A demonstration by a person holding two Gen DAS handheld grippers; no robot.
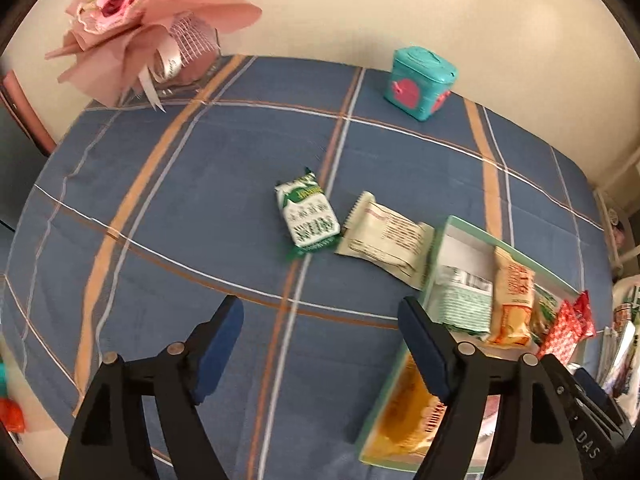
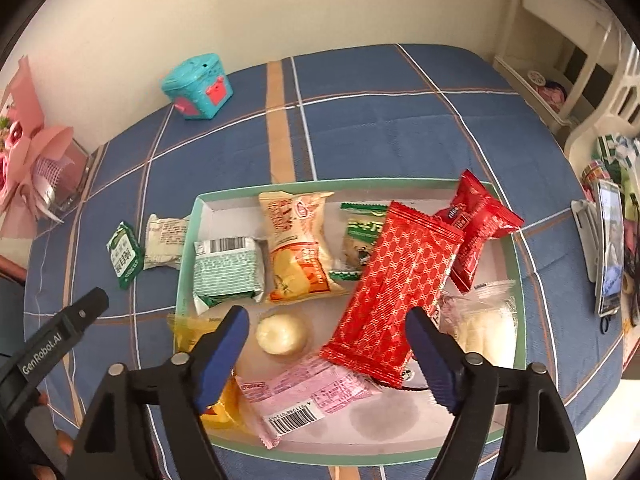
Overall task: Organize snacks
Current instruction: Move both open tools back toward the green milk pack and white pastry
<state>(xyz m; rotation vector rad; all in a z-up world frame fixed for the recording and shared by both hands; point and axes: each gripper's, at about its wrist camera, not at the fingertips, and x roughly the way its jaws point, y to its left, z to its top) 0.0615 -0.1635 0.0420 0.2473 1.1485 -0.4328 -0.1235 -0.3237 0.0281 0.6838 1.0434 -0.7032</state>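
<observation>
We see the snack tray (image 2: 516,240), a shallow box with a pale green rim, lying on the blue plaid tabletop (image 2: 380,120). Inside it, at 12 o'clock of our right claw (image 2: 326,344), a large red patterned packet (image 2: 396,292) lies tilted over a smaller red packet (image 2: 476,224) and a green-edged packet (image 2: 362,236). At 11 o'clock sit an orange chip bag (image 2: 296,244) and a mint striped packet (image 2: 228,272). A round pale bun (image 2: 282,334) rests between the fingers' line of sight, with a pink packet (image 2: 308,396) just below it and a yellow packet (image 2: 208,360) partly hidden behind the left finger. A clear-wrapped white item (image 2: 490,328) lies at 3 o'clock.

Both claws stand wide open with nothing between the pads. The left claw (image 1: 320,344) hovers over bare cloth beside the tray's left wall.

Outside the tray, at its 9 o'clock, a cream packet (image 1: 386,236) touches the rim and a green-and-white packet (image 1: 308,216) lies just beside it. Further out, a teal box (image 1: 422,82) stands near the wall, a pink bouquet (image 1: 152,12) at the far left corner, and a phone (image 2: 610,248) at the right edge.
</observation>
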